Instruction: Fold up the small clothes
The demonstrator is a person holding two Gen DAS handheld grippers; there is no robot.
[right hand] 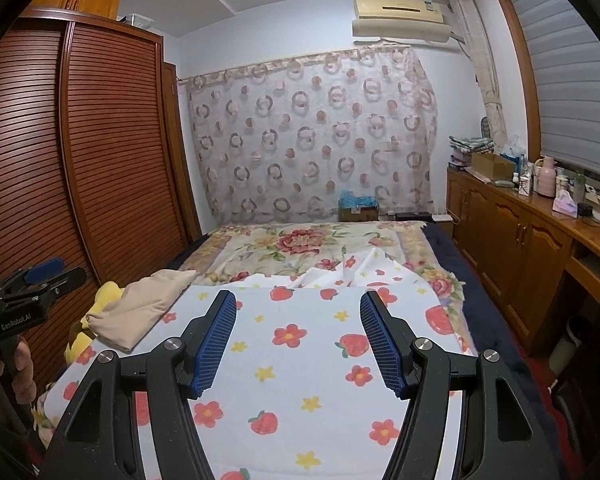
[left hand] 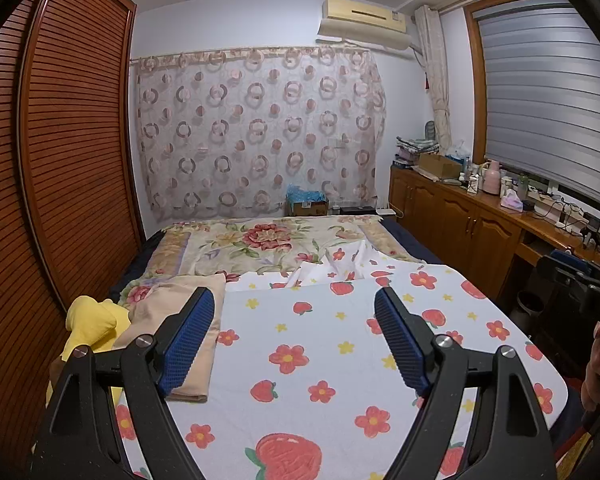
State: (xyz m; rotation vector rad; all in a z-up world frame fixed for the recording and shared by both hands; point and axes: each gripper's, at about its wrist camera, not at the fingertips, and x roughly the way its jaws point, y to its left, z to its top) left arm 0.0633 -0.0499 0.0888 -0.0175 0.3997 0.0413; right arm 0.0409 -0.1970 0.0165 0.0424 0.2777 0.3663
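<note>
A folded beige garment (left hand: 198,320) lies at the left edge of the white strawberry-and-flower sheet (left hand: 324,352) on the bed, over a yellow garment (left hand: 90,322). Both show in the right wrist view too, the beige garment (right hand: 140,308) and the yellow garment (right hand: 100,300). My left gripper (left hand: 294,304) is open and empty above the sheet, its left finger over the beige garment. My right gripper (right hand: 298,304) is open and empty above the sheet (right hand: 300,360), right of the garments. Each gripper shows at the other view's edge: the right one (left hand: 580,280) and the left one (right hand: 40,276).
A louvred wooden wardrobe (left hand: 60,160) stands close along the bed's left side. A floral blanket (left hand: 260,240) covers the far bed. Wooden cabinets (left hand: 460,216) with clutter run along the right wall under the window. A cardboard box (left hand: 306,204) sits beyond the bed.
</note>
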